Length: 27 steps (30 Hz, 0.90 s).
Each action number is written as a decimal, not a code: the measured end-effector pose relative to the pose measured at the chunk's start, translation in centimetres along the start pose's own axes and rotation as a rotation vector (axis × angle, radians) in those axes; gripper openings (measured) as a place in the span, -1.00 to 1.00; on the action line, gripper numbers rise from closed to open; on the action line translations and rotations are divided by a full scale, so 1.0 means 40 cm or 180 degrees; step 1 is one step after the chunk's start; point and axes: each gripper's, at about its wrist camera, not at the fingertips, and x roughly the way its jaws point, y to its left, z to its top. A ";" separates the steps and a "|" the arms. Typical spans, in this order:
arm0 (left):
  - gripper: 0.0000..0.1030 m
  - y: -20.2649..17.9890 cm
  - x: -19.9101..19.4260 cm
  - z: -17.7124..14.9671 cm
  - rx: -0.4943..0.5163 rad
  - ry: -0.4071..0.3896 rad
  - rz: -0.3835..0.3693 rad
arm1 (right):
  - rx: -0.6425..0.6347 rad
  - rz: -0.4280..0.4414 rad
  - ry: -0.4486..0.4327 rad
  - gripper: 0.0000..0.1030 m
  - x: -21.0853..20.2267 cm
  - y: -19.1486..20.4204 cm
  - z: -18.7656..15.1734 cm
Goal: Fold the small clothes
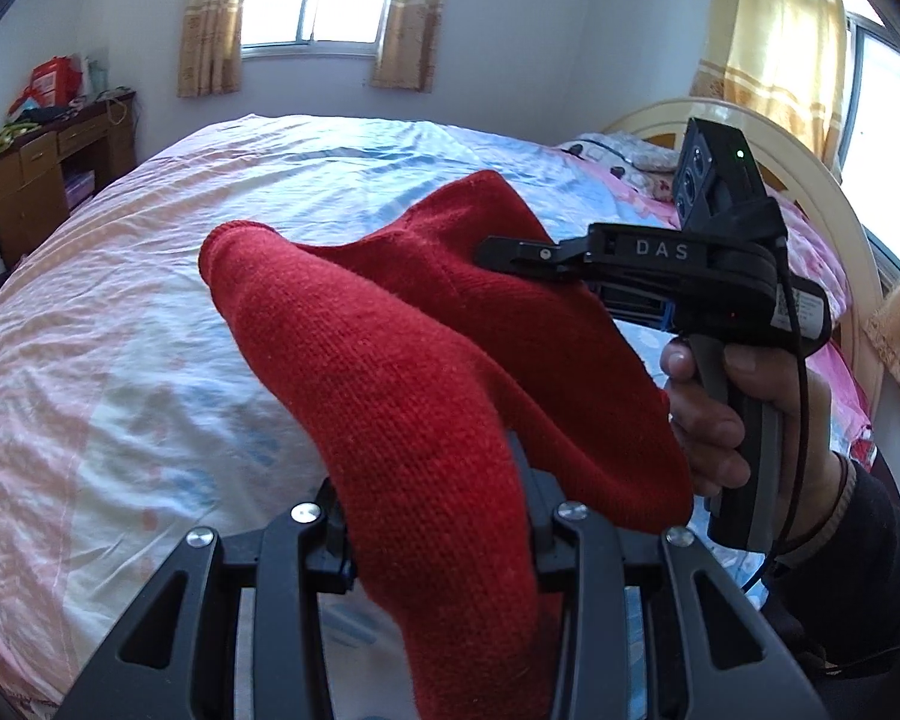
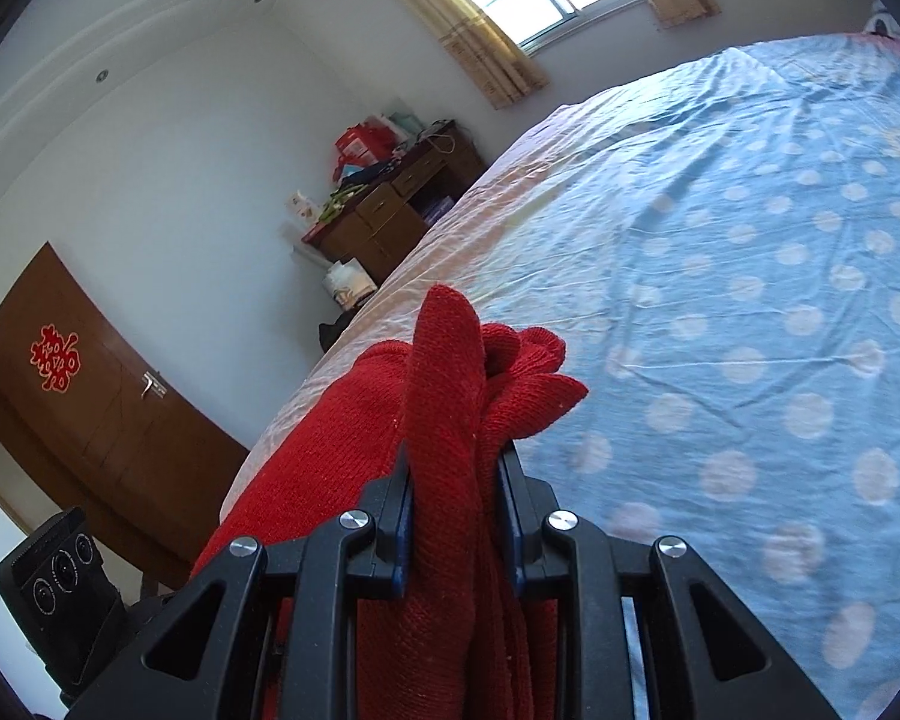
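Note:
A red knitted garment [image 1: 402, 360] hangs in the air above the bed [image 1: 150, 300], held by both grippers. My left gripper [image 1: 438, 480] is shut on one part of it; the cloth covers its fingertips. My right gripper [image 1: 498, 255] shows at the right of the left wrist view, held by a hand, and pinches the garment's far edge. In the right wrist view the right gripper [image 2: 456, 468] is shut on a bunched fold of the red garment [image 2: 450, 396], which sticks up past the jaws.
The bed sheet [image 2: 750, 300] is blue with pale dots and pink at the sides. A wooden desk [image 1: 42, 174] with clutter stands left of the bed. A headboard [image 1: 810, 192] and pillows are at the right. A brown door [image 2: 90, 396] is in the wall.

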 end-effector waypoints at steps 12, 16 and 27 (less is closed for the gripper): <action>-0.24 0.086 -0.032 -0.018 -0.0209 -0.0073 0.0116 | -0.0054 0.0085 0.0201 -0.54 0.115 0.067 0.010; -0.24 0.111 -0.038 -0.025 -0.0276 -0.0085 0.0157 | -0.0048 0.0109 0.0293 -0.54 0.154 0.079 0.016; -0.24 0.150 -0.033 -0.073 -0.0416 -0.0002 0.0255 | -0.0084 0.0136 0.0542 -0.54 0.262 0.109 0.002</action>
